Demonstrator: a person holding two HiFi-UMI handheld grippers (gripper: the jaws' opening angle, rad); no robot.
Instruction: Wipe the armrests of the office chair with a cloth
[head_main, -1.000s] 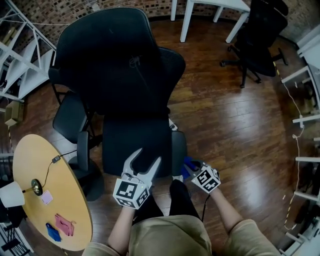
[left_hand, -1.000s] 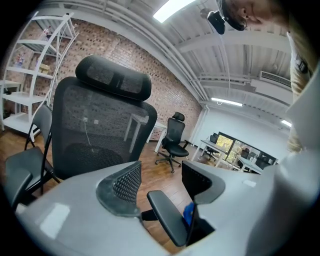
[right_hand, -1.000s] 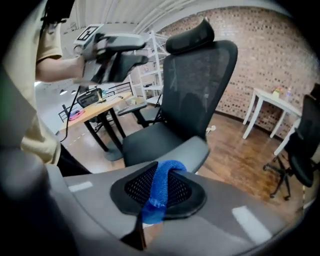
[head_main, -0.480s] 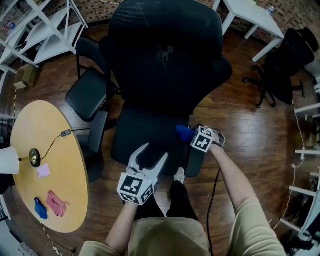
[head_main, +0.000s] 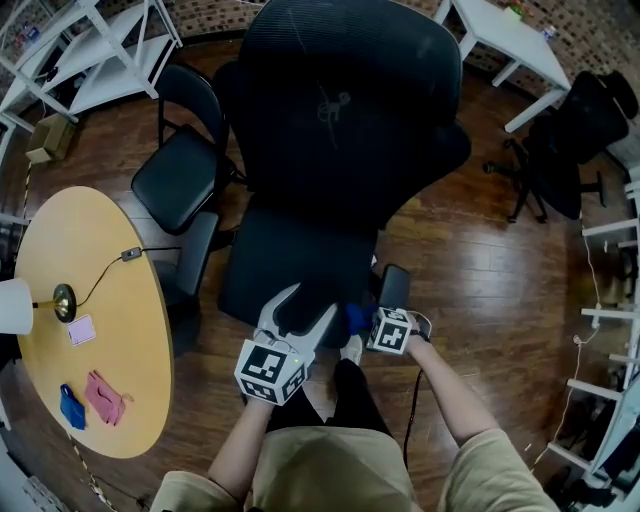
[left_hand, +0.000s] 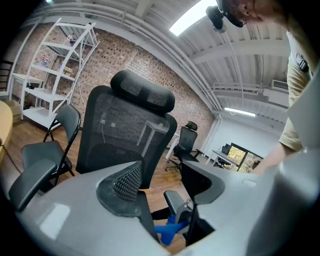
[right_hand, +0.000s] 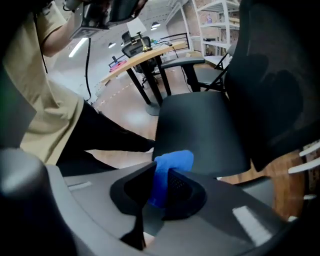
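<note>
The blue cloth (right_hand: 173, 161) is pinched in the right gripper's (right_hand: 159, 189) fingers, just beside the near end of the right armrest (head_main: 394, 284), whose length runs away from the person. The left gripper (head_main: 305, 305) is held empty, fingers apart.

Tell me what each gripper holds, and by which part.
The right gripper is shut on the blue cloth, pinching a bunched fold; the rest pokes out past the jaws. The left gripper is open and holds nothing.

Dim, fisheye-bent edges — blurred close foreground
</note>
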